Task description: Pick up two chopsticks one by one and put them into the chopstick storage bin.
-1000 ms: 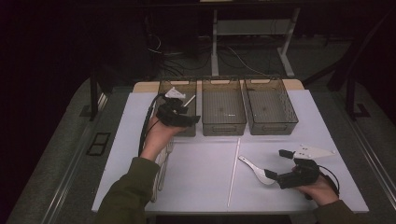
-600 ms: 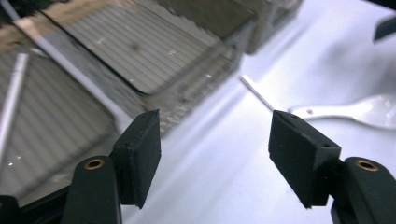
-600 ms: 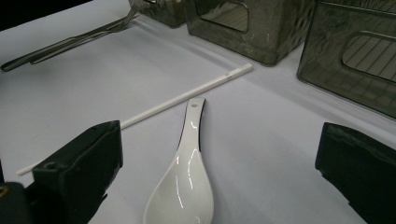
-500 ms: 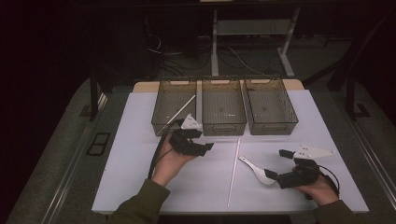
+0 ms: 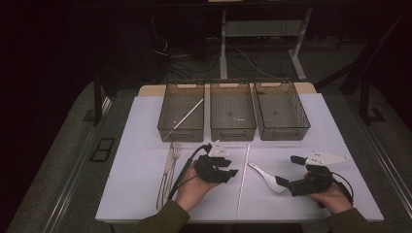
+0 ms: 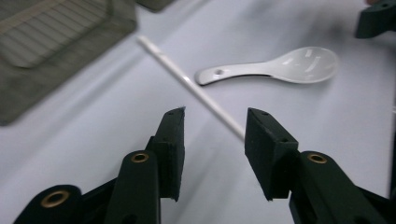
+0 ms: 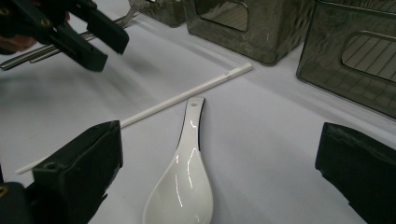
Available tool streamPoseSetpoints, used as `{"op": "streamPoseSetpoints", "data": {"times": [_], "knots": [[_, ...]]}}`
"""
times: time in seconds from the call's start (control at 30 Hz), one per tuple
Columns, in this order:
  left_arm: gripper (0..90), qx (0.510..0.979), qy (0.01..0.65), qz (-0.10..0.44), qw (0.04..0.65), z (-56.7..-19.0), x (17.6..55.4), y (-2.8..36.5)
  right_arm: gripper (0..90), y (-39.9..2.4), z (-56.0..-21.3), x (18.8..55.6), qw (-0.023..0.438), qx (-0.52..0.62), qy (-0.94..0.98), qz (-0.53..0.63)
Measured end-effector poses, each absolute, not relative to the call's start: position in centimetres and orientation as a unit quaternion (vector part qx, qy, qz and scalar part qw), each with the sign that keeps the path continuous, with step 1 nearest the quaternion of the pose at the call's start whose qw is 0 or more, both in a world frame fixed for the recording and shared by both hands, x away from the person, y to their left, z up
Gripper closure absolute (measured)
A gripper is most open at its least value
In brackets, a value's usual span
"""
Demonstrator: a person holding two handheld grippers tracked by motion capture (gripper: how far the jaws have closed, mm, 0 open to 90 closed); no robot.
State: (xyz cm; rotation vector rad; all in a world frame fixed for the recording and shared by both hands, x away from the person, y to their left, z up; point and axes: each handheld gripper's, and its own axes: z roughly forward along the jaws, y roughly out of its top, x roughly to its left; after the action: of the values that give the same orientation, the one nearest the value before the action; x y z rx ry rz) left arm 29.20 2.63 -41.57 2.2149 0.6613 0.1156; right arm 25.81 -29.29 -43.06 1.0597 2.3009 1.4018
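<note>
A white ceramic spoon [image 5: 265,174] lies on the white table, bowl toward my right gripper [image 5: 290,171]. That gripper's jaws stand wide open on either side of the spoon [image 7: 182,177] without touching it. A white chopstick [image 5: 243,179] lies lengthwise just left of the spoon. My left gripper [image 5: 228,170] hovers open beside it; in the left gripper view the chopstick [image 6: 187,81] runs ahead into the gap between the jaws. A second chopstick [image 5: 187,116] leans inside the left bin [image 5: 180,131].
Three dark mesh bins stand in a row at the back: left, middle [image 5: 232,131] and right [image 5: 282,131]. A fork [image 5: 176,150] and a knife [image 5: 165,179] lie side by side at the left of the table.
My left gripper has come back from the left bin toward the table's middle, stopping by the loose chopstick. A chopstick now rests in that bin. The right gripper has stayed put.
</note>
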Motion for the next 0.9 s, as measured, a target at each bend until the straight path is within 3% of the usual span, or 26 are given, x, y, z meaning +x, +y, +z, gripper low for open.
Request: {"op": "streamPoseSetpoints", "data": {"times": [0.37,0.9], "knots": [[61.4,0.876,0.269,0.030,0.399,-42.9,30.3,0.0,0.9,-29.3,-43.1,25.9,0.124,0.362,0.790,0.479],[65.6,0.882,0.284,0.057,0.373,-44.7,32.3,-2.3,0.9,-29.3,-43.1,25.9,0.124,0.363,0.789,0.480]]}}
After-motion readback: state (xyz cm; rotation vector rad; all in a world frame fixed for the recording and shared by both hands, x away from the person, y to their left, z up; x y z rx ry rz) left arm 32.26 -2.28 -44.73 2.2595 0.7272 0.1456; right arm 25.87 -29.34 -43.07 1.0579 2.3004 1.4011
